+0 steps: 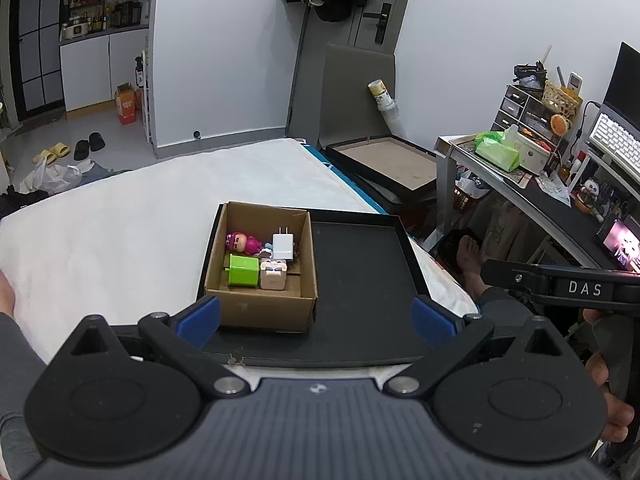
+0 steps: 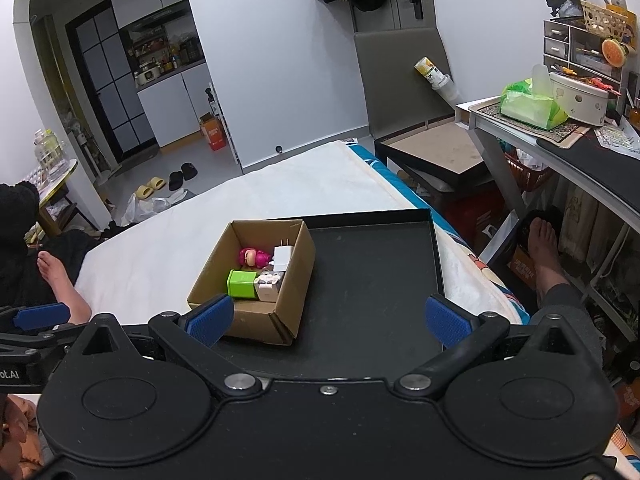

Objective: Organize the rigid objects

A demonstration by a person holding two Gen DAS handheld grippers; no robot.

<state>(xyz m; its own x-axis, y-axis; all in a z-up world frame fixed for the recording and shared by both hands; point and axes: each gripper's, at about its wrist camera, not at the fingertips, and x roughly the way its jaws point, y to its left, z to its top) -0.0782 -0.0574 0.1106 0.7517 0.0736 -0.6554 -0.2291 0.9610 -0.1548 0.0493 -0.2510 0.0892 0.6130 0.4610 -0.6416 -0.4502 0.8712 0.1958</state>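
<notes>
A white-covered bed (image 1: 140, 216) carries a black tray (image 1: 360, 280) at its right edge. In the tray's left half a cardboard box (image 1: 260, 304) holds a green charger (image 1: 242, 270), white charger (image 1: 283, 245) and pink figurine (image 1: 244, 243). The left gripper (image 1: 316, 322) and right gripper (image 2: 326, 320) are held spread, empty. A cluttered desk (image 2: 560, 152) is seen beside the bed.

The left gripper (image 1: 316, 320) is hovering with its two blue-padded fingers (image 1: 199, 320) spread wide apart, gripping nothing. The right gripper (image 2: 328, 320) is doing the same, its blue fingers (image 2: 444, 322) standing far apart with nothing between them. In the left wrist view, the person's right hand (image 1: 608, 384) is wrapping around the handle of the other gripper at the right edge. Both grippers are pointing forward, side by side.
</notes>
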